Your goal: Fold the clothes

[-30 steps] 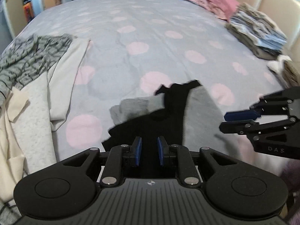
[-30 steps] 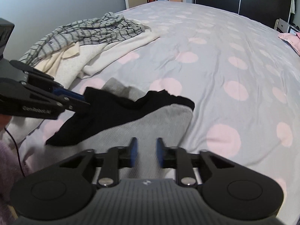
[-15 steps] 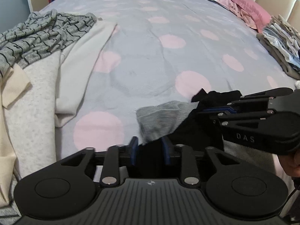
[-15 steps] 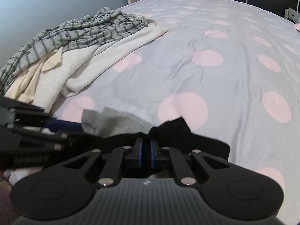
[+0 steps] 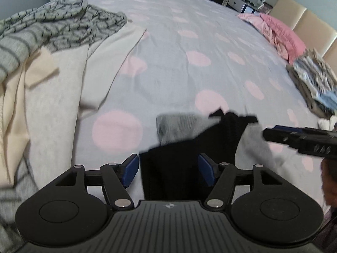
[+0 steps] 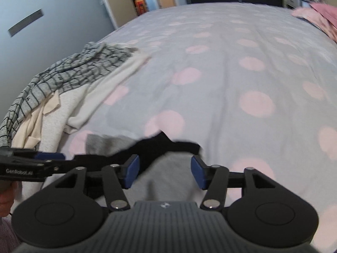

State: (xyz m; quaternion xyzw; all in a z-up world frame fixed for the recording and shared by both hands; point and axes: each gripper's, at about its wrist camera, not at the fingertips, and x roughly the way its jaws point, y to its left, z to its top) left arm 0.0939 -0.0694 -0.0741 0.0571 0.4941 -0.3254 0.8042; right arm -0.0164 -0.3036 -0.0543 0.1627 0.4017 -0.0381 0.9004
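Grey bedding with pink dots covers the bed (image 5: 168, 48). Near its front edge lies the black-and-grey garment (image 5: 189, 145). Both grippers have just been opening: the left gripper (image 5: 168, 169) stands spread with black cloth between its pads, untouched, and the right gripper (image 6: 164, 171) is spread over the grey part. Unfolded clothes (image 5: 52, 48) lie at the left, a folded stack (image 5: 313, 84) at the right.

A bedroom in a home: a wide bed (image 5: 168, 48) under a grey cover with pink dots fills both views, pink pillows (image 5: 280, 33) and a padded headboard (image 5: 311, 23) sit upper right, a door (image 6: 105, 2) upper left.
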